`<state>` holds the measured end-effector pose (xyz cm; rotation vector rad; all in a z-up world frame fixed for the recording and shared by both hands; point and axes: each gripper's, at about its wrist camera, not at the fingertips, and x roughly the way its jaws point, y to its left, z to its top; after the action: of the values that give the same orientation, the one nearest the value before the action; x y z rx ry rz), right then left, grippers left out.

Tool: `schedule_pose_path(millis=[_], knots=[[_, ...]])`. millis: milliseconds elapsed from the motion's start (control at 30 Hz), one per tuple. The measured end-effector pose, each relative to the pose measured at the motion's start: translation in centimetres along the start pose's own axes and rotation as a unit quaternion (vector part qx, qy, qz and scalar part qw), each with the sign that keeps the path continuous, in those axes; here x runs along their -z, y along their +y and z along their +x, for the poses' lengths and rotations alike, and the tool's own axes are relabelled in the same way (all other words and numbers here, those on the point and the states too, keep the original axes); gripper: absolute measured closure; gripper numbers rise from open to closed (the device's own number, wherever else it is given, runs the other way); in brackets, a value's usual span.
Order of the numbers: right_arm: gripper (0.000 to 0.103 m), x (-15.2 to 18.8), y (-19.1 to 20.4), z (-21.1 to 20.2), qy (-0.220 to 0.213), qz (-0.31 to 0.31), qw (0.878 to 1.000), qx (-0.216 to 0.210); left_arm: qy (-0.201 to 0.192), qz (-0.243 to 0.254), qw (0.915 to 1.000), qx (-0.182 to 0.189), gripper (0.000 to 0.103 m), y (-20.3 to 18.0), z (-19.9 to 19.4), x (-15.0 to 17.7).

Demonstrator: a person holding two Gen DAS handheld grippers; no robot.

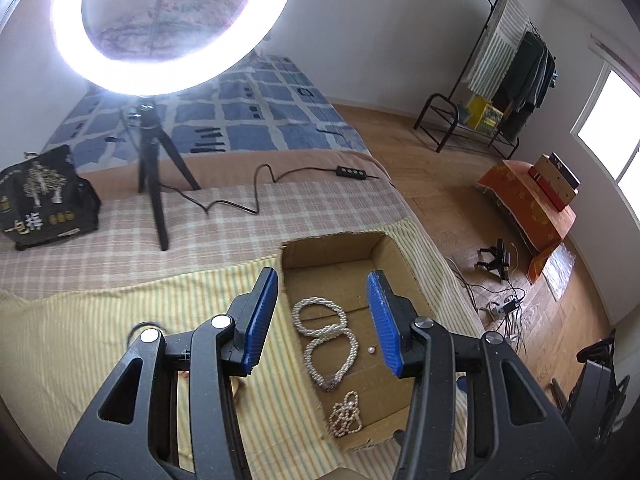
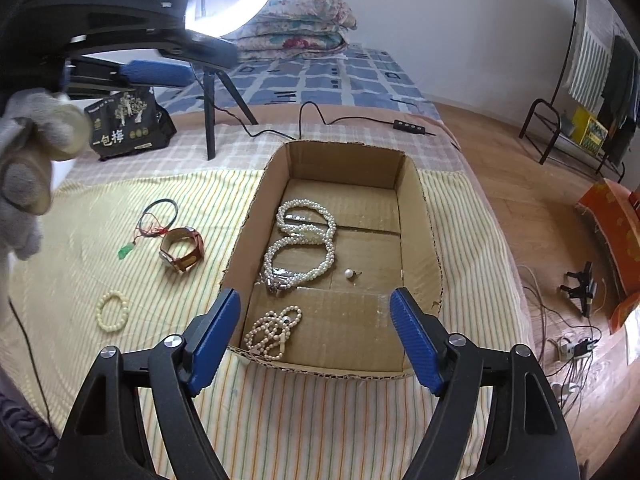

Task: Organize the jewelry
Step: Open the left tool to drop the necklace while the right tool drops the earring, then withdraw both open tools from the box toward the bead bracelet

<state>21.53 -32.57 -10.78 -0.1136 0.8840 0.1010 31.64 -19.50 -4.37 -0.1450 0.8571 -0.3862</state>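
Note:
An open cardboard box [image 2: 416, 216] sits on the striped yellow cloth. Inside lie a thick pearl necklace [image 2: 300, 240], a thinner bead strand [image 2: 272, 332] and a single pearl earring [image 2: 350, 274]; the necklace also shows in the left wrist view [image 1: 326, 340]. Left of the box on the cloth lie a brown-strap watch [image 2: 182, 250], a cord pendant with a green stone [image 2: 154, 220] and a cream bead bracelet [image 2: 113, 312]. My left gripper [image 1: 322, 312] is open and empty above the box. My right gripper [image 2: 316, 332] is open and empty over the box's near edge.
A ring light on a tripod [image 1: 154, 148] and a black bag [image 1: 44, 196] stand on the bed behind the box, with a cable and controller [image 1: 352, 172]. A folded quilt [image 2: 296, 24] lies further back. The bed edge drops to a wooden floor [image 1: 460, 200] on the right.

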Motion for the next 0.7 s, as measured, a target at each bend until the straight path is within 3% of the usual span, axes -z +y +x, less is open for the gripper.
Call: schedule_pose_path(millis=[133, 400, 533, 700], knots=[[0.024, 0.0, 0.5, -0.8, -0.007, 0.0, 1.0, 0.007, -0.015, 0.003, 0.9997, -0.02, 0.044, 1.2, -2.4, 0.5], [0.024, 0.3, 1.7, -2.9, -0.04, 0.001, 0.999, 0.013, -0.025, -0.012, 0.9988, -0.039, 0.043, 4.5, -7.0, 2.1], [0.024, 0.7, 2.9, -3.4, -0.044, 0.01, 0.999, -0.008, -0.024, -0.014, 0.9981, -0.055, 0.043, 6.4, -9.3, 3.6], [0.024, 0.6, 5.7, -3.2, -0.024, -0.046, 0.999, -0.01, -0.025, -0.011, 0.9966, -0.077, 0.043, 8.8, -11.7, 6.0]])
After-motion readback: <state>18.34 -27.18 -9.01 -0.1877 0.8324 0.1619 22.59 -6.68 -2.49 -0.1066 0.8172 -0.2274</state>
